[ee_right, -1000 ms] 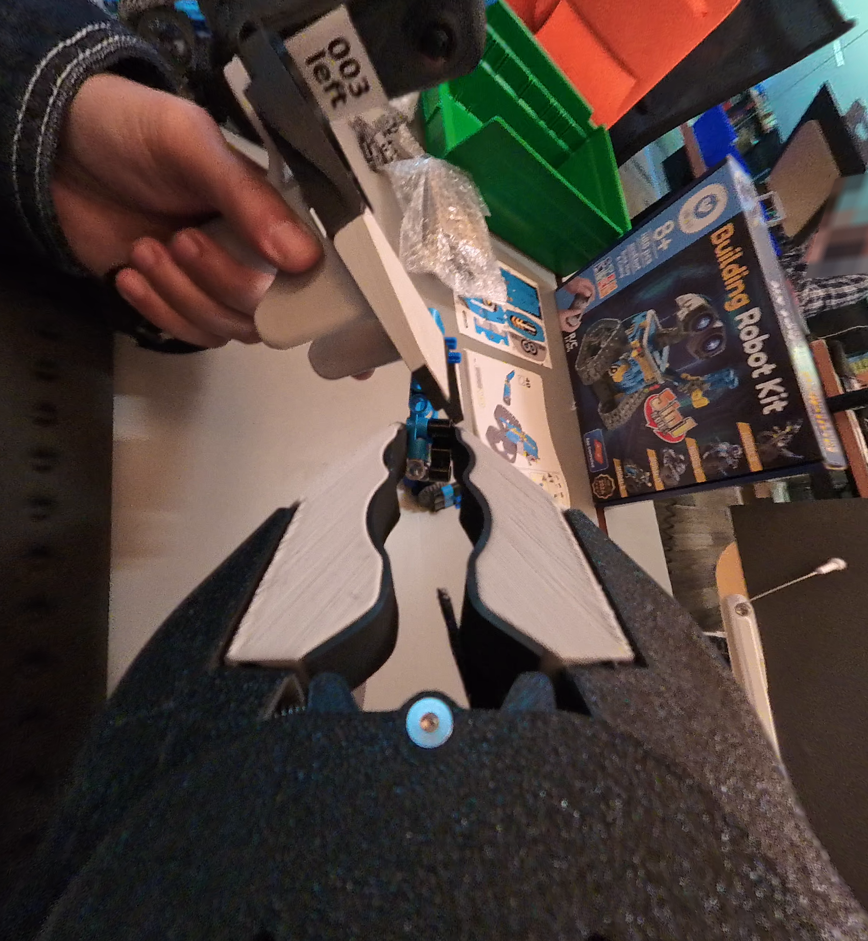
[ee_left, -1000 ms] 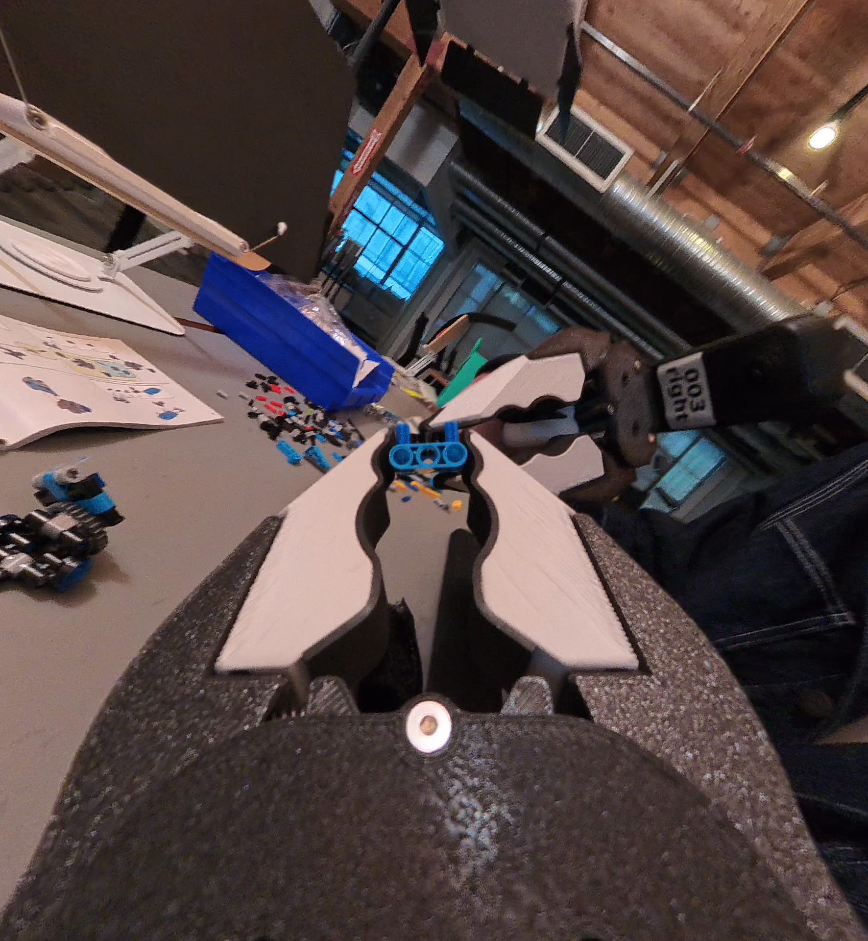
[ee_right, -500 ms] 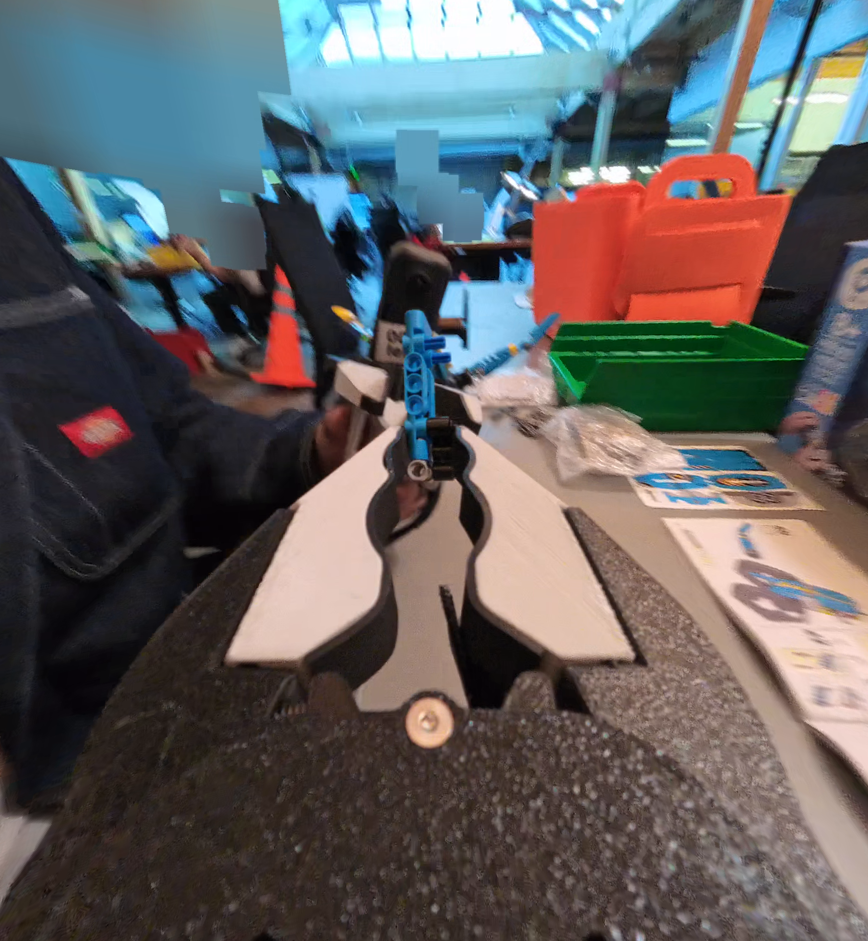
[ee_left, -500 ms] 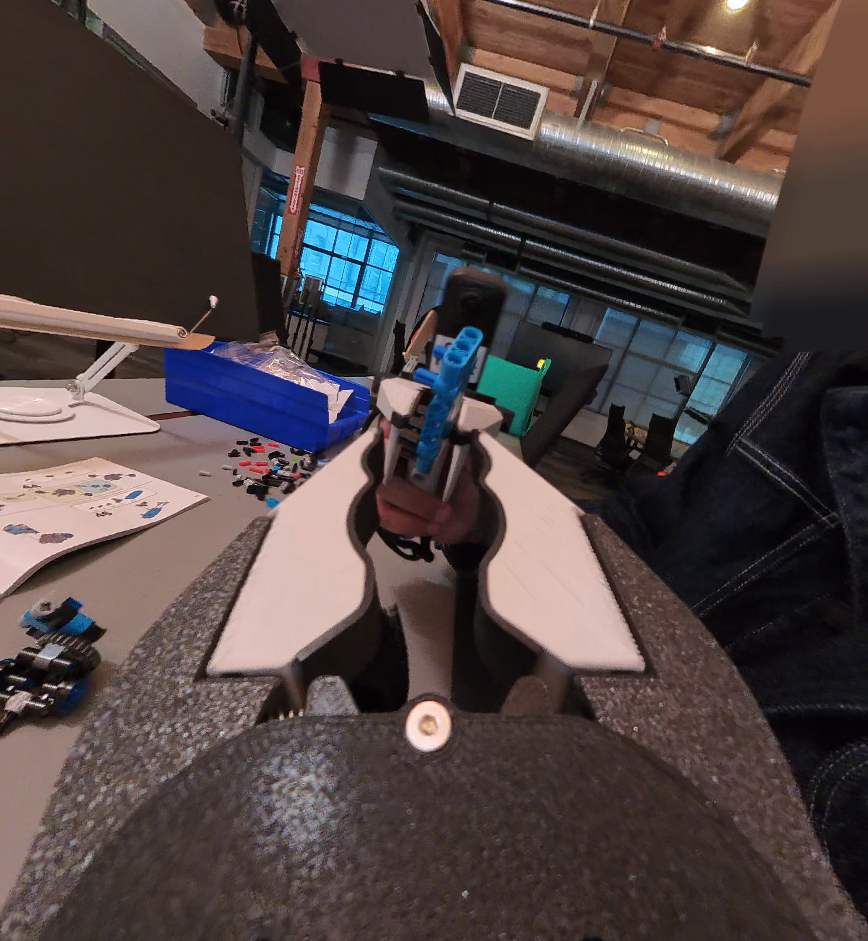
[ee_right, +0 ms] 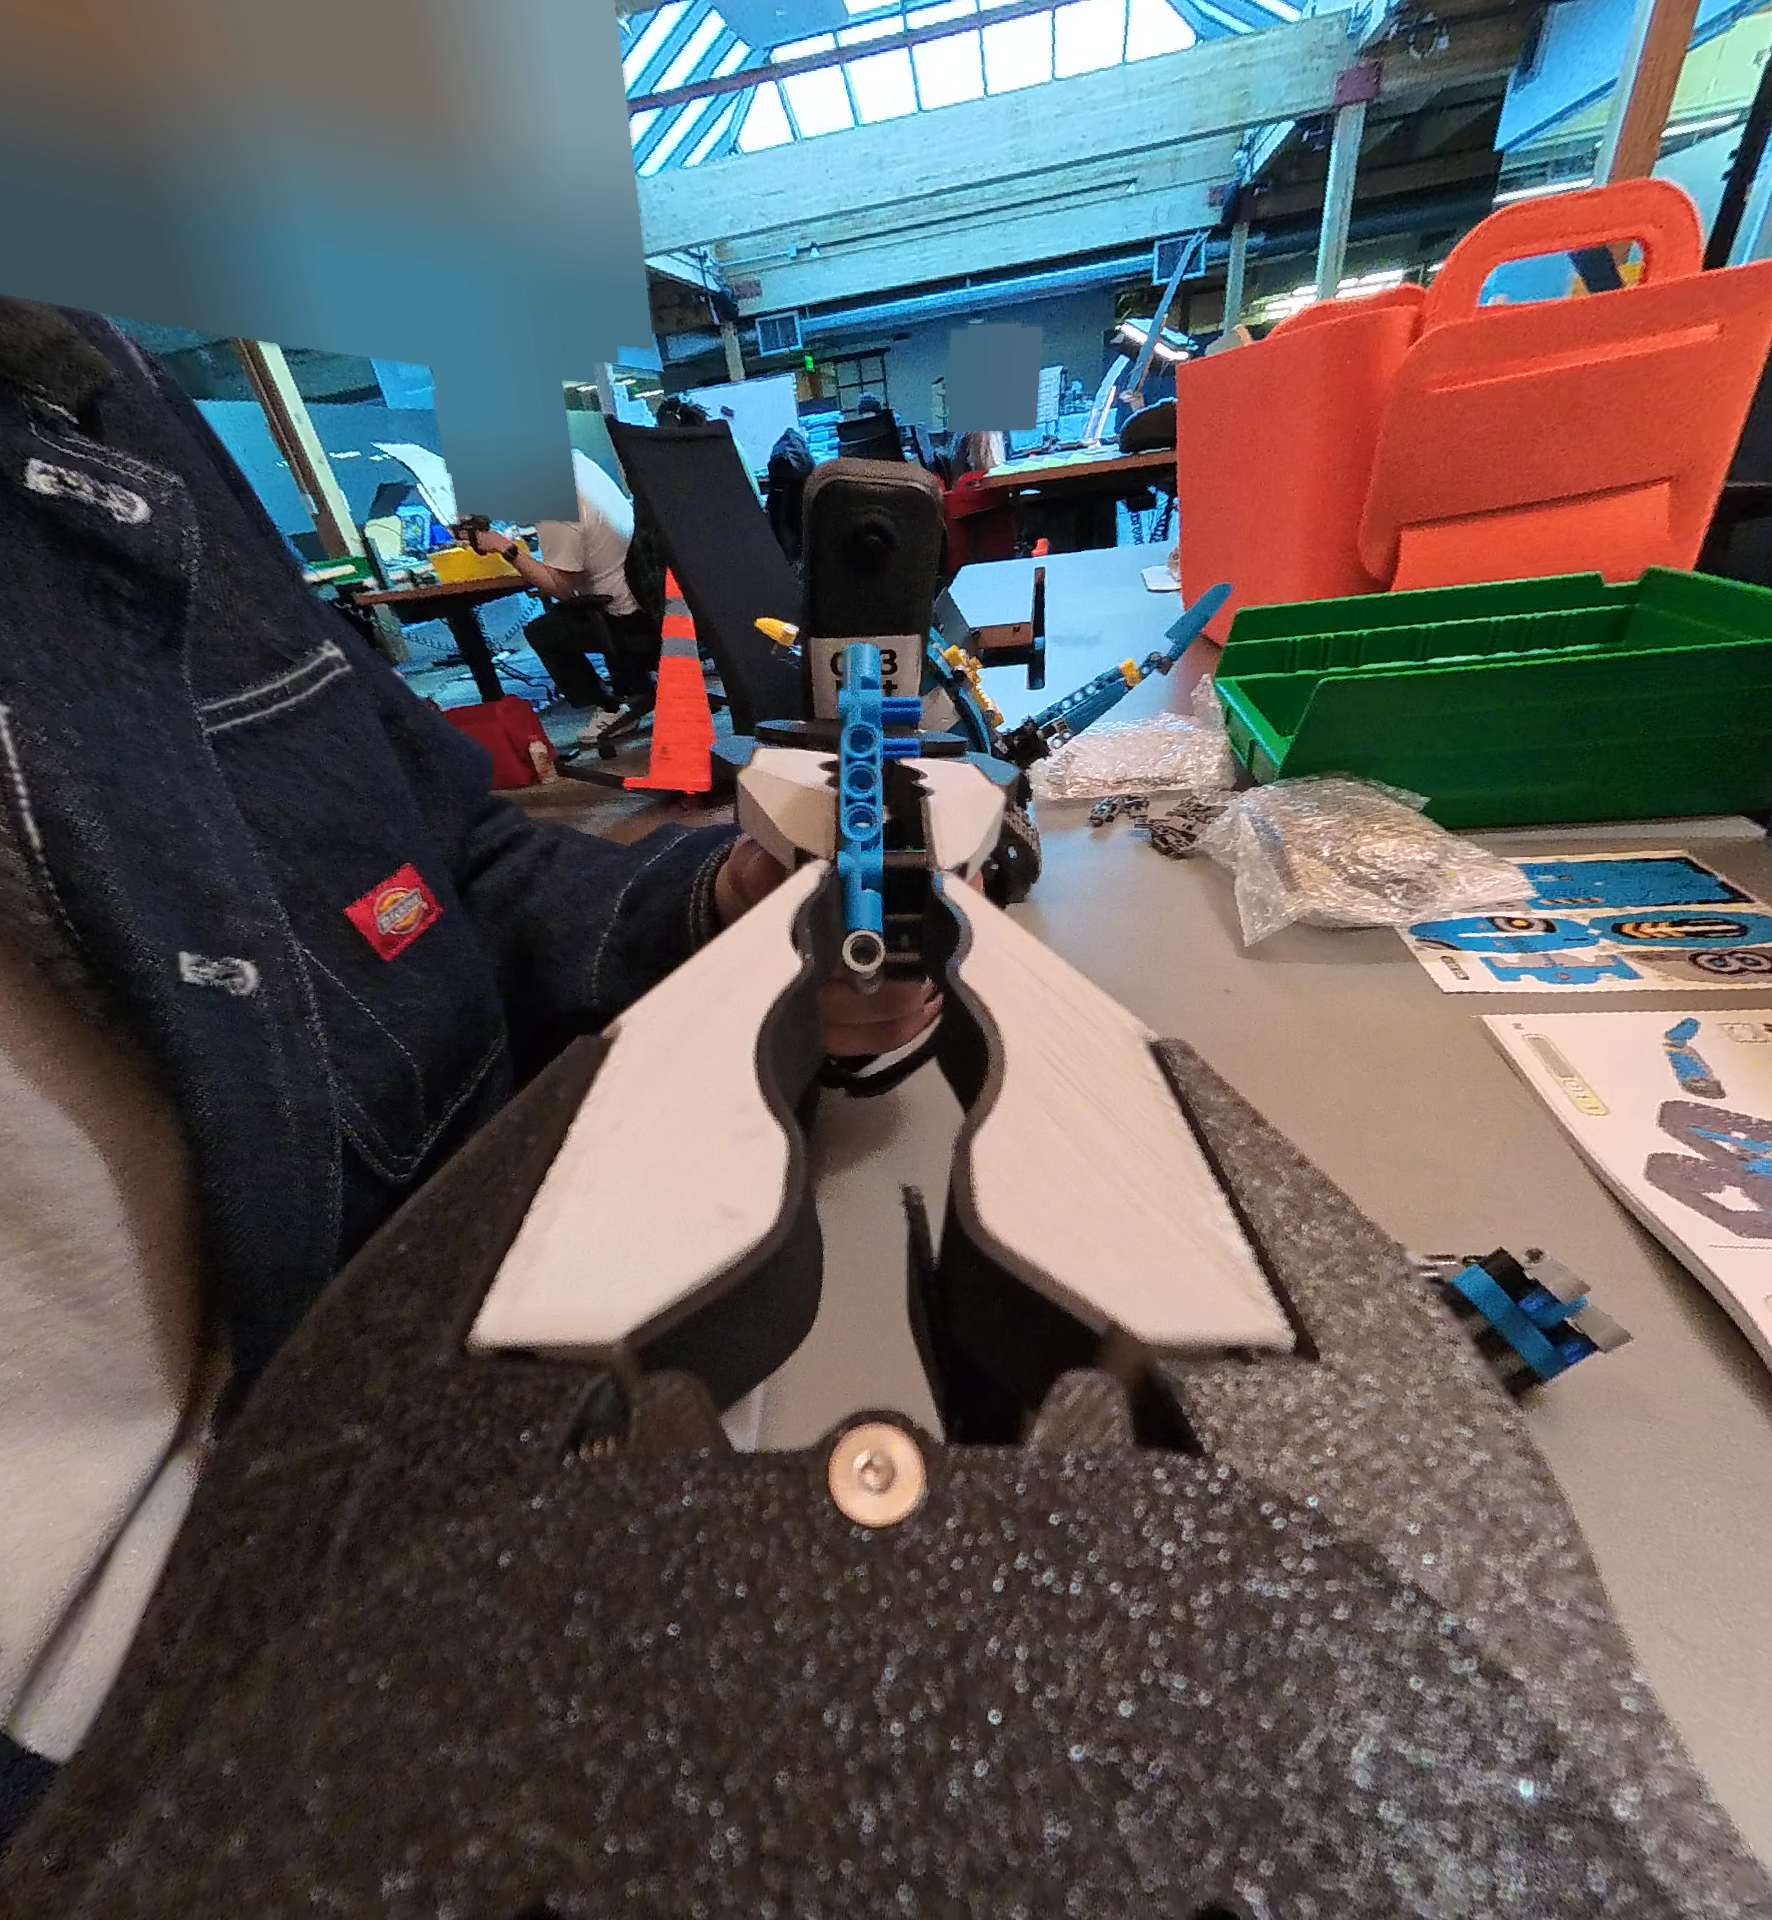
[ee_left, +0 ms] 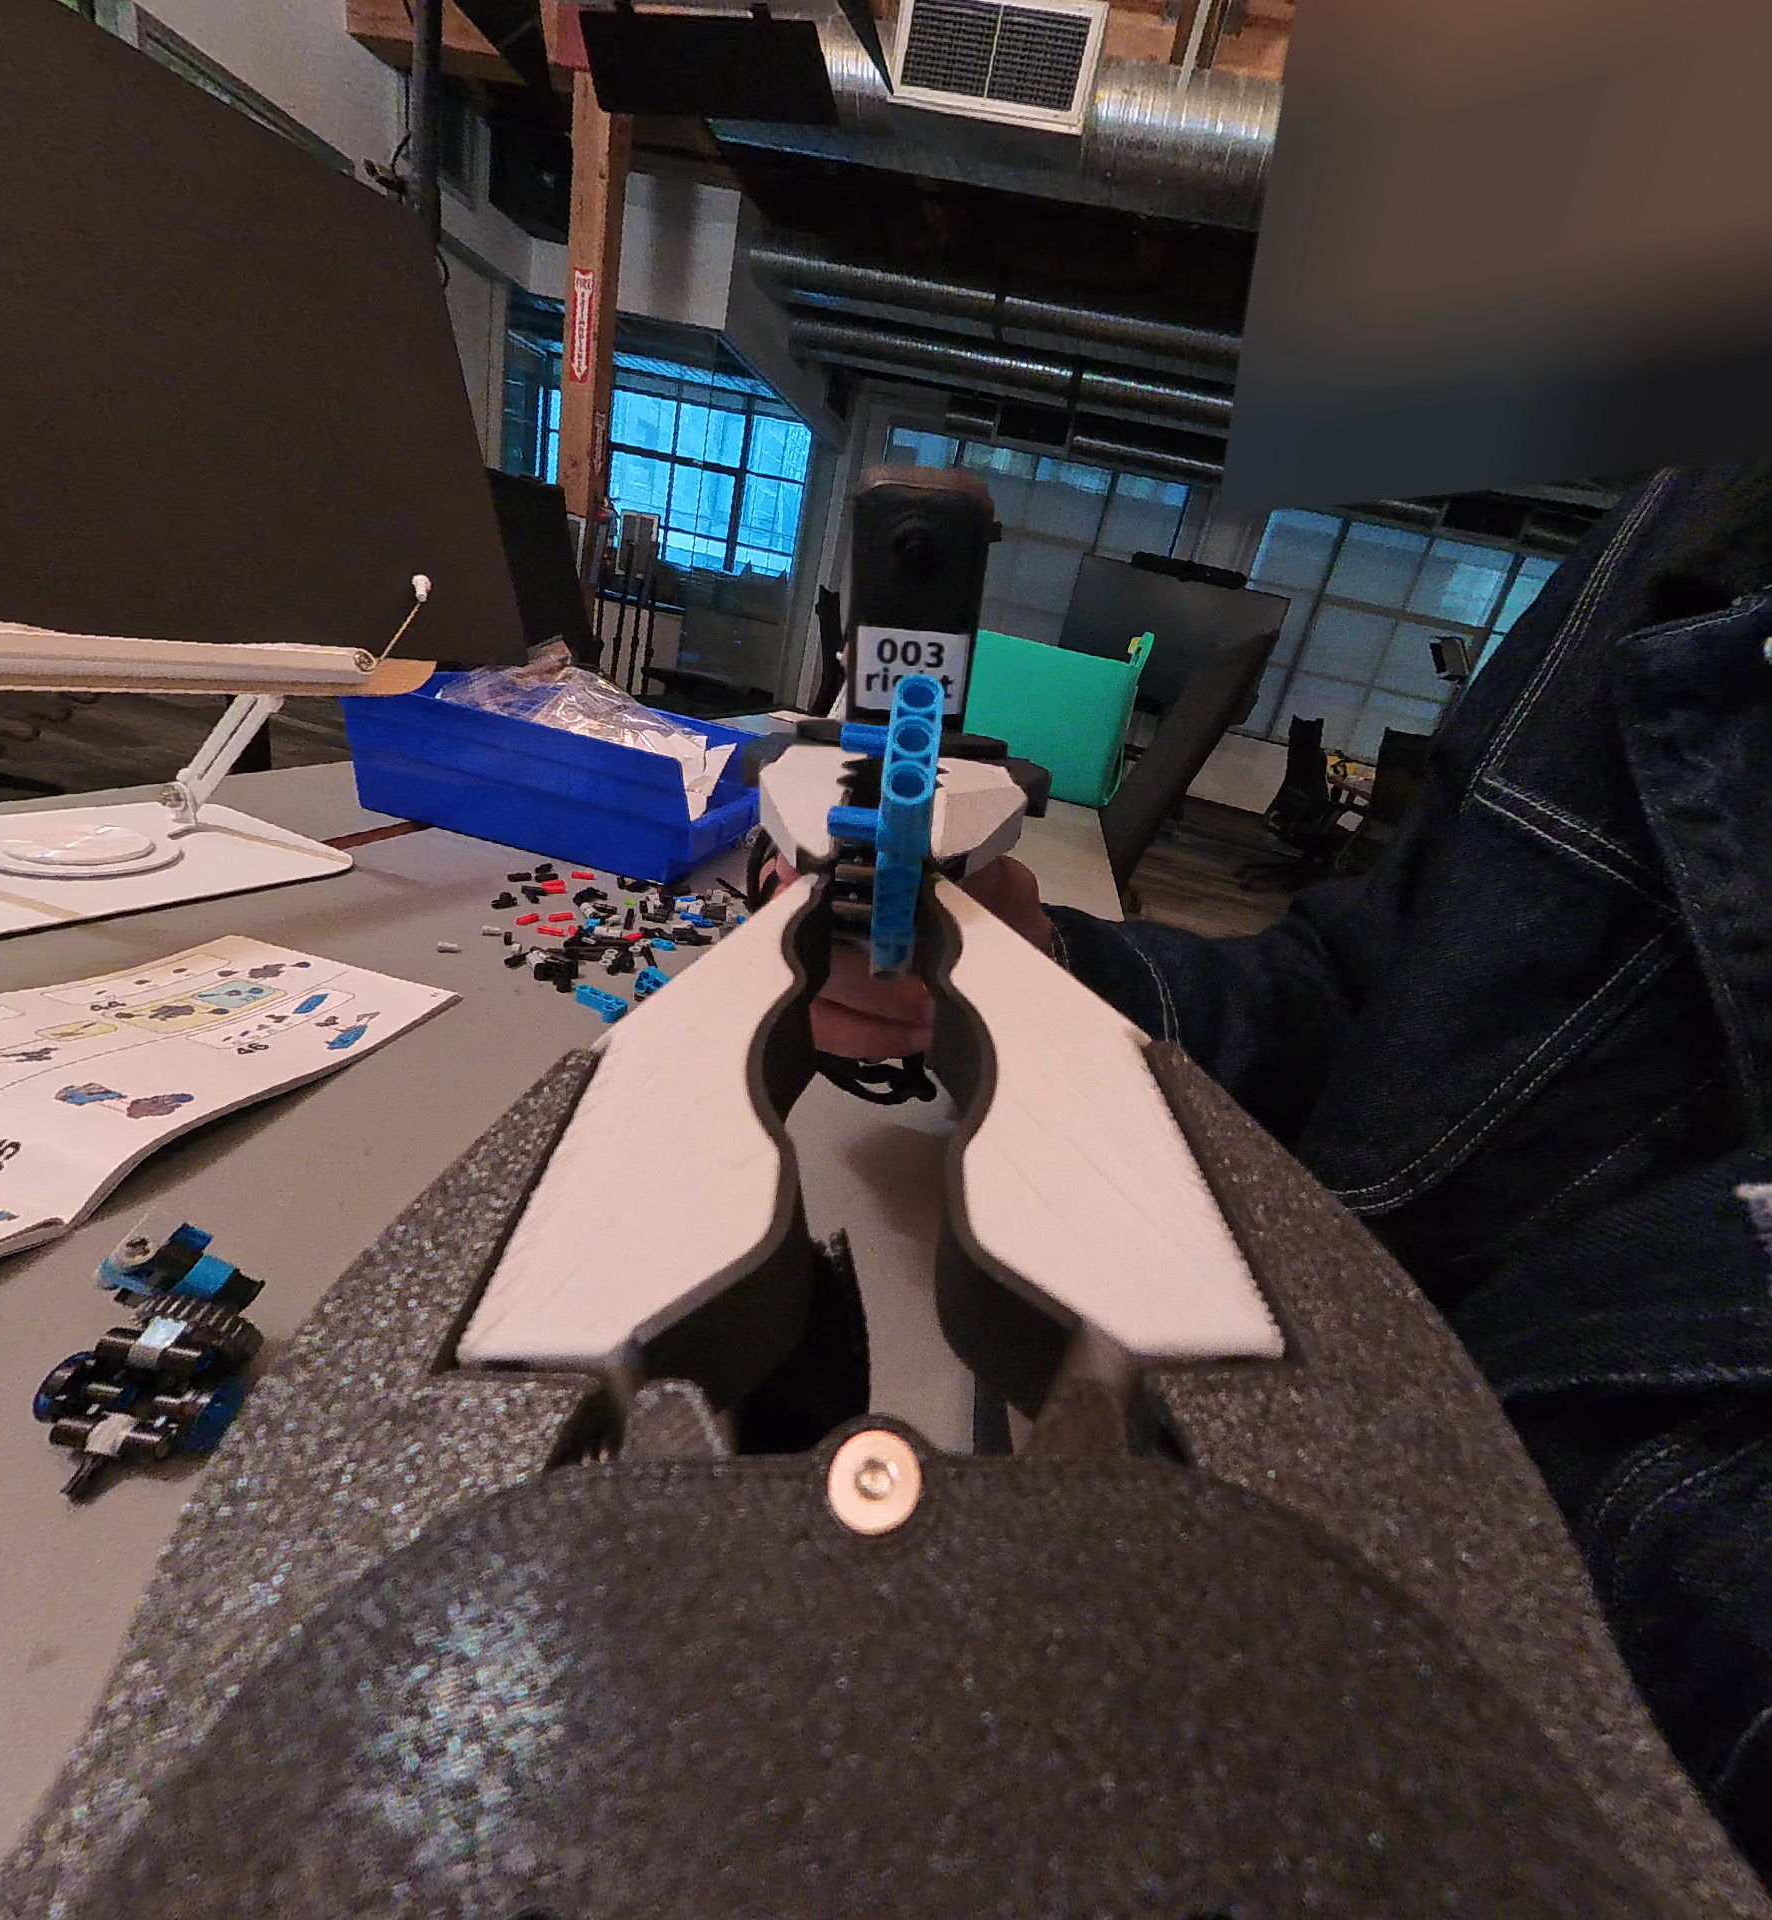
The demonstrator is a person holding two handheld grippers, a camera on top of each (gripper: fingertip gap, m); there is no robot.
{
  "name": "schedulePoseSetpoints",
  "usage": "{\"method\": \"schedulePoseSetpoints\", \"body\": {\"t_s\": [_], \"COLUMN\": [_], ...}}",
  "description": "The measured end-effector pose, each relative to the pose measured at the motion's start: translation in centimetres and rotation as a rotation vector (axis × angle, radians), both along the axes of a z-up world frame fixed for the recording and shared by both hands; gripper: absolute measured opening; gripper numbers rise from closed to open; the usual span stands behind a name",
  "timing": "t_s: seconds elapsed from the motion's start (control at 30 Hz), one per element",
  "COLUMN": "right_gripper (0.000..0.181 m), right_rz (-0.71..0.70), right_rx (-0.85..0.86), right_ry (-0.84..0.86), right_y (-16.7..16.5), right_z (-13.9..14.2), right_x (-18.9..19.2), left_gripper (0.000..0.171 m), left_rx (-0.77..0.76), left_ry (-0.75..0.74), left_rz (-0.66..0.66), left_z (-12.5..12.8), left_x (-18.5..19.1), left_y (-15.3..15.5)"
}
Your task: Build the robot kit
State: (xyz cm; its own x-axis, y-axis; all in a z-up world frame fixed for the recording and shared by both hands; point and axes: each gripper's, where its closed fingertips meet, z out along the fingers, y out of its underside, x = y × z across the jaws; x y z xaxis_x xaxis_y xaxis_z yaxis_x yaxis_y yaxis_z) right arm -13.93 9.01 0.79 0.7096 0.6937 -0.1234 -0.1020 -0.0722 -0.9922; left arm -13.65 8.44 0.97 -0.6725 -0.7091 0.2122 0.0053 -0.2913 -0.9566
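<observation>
Nearest on the grey table [ee_left: 362, 1153], at its left side: one small black-and-blue gear assembly [ee_left: 149, 1351], beside an open instruction booklet [ee_left: 134, 1049]. Mid-table, raised above the surface: left gripper [ee_left: 877, 935] and right gripper [ee_right: 877, 935] set tip to tip, facing one another, each with its jaws drawn narrow upon the same upright blue perforated beam assembly [ee_left: 903, 821], which carries blue pegs and black connectors; the left gripper takes the beam's lower end, the right gripper pinches the black-and-grey end. One hand [ee_left: 871, 1013] visible behind the right gripper, in a dark denim sleeve [ee_left: 1381, 997]. On the table's other side: a second small blue-and-black assembly [ee_right: 1531, 1314] just beside a second printed sheet [ee_right: 1692, 1143], then a sticker sheet [ee_right: 1609, 925] farther off. Beyond the left booklet: a scatter of loose black, red and blue small parts [ee_left: 601, 925]. Farther still: one blue bin [ee_left: 539, 774] holding clear plastic bags, and a white lamp base [ee_left: 82, 862]. Opposite far end: crumpled clear bags [ee_right: 1349, 842], one green bin [ee_right: 1526, 696], one orange felt bag [ee_right: 1464, 416] behind it.
</observation>
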Motion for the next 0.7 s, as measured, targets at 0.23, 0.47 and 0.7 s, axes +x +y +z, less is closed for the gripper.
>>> {"method": "schedulePoseSetpoints", "body": {"t_s": [0.23,0.47,0.7], "right_gripper": [0.015,0.016,0.016], "right_rz": [-0.404,-0.524,-0.495], "right_rx": [0.133,0.246,0.218], "right_ry": [-0.538,-0.981,-0.986], "right_y": [1.7,1.9,2.0], "right_z": [-2.2,-4.3,-5.2], "right_x": [3.8,5.2,4.9], "left_gripper": [0.039,0.034,0.024], "left_rx": [-0.12,-0.129,-0.03], "left_ry": [0.194,0.284,0.31], "left_rz": [0.107,0.093,0.119], "left_z": [-2.2,-3.7,-4.9], "left_x": [2.5,3.0,3.0], "left_y": [2.8,3.0,3.0]}}
